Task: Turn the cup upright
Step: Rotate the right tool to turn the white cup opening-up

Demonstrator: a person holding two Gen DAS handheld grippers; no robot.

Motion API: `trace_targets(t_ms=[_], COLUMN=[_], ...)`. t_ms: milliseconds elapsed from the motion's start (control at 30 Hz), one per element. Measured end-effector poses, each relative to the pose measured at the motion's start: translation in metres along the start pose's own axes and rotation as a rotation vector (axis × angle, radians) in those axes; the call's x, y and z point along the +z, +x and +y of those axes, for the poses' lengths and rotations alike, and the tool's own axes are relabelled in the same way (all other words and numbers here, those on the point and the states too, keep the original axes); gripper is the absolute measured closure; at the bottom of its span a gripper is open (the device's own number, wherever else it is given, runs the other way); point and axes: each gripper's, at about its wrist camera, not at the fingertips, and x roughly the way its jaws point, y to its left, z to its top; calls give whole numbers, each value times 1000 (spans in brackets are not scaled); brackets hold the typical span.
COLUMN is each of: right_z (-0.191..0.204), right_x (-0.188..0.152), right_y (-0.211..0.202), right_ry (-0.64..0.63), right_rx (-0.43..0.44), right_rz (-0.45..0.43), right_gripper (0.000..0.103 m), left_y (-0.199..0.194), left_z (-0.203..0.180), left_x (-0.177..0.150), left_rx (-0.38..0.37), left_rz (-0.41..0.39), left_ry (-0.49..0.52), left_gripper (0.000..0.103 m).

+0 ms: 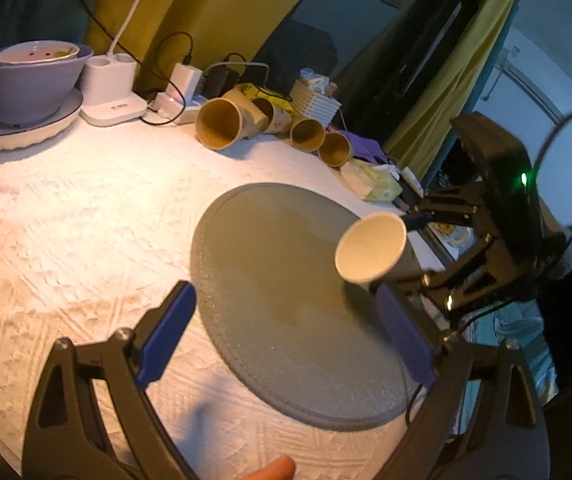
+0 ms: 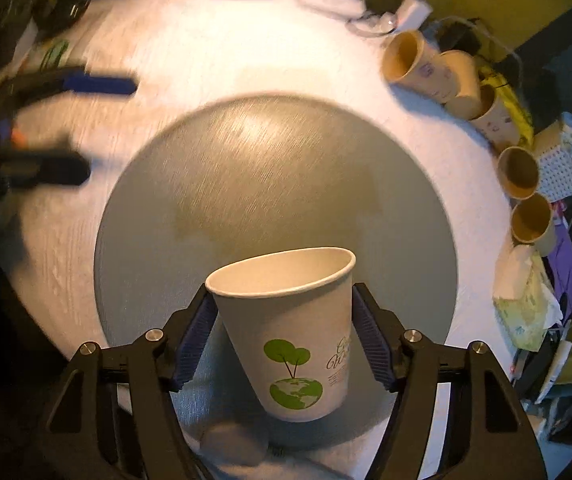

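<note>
A white paper cup with a green tree-and-globe print sits between the blue pads of my right gripper, which is shut on it near the rim. The cup is tilted, mouth pointing up and away, its base just above the near edge of the round grey mat. In the left wrist view the same cup hangs at the mat's right edge, mouth facing the camera, held by the right gripper. My left gripper is open and empty above the mat's near side.
Several brown paper cups lie on their sides along the far edge of the white tablecloth. A purple bowl on a plate, a white lamp base, chargers and tissue packs crowd the back and right edges.
</note>
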Motion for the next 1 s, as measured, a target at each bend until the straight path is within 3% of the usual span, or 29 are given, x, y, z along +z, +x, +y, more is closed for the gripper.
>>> trace_targets(t_ms=[267, 433, 800, 867, 1000], right_z=[-39, -52, -51, -50, -45], right_x=[-13, -34, -78, -84, -94], right_y=[-7, -3, -2, -2, -2], right_ry=[283, 409, 503, 508, 511], right_rx=[154, 159, 115, 102, 93], right_rz=[-362, -524, -663, -666, -673], right_gripper=[32, 32, 32, 32, 32], left_y=[-1, -1, 6, 6, 2], left_z=[4, 4, -4, -6, -16], left_x=[2, 2, 2, 2, 0], left_rx=[23, 43, 60, 27, 64], left_rz=[-21, -25, -27, -22, -65], left_ry=[-16, -11, 24, 11, 66], left_gripper=[10, 10, 10, 10, 10])
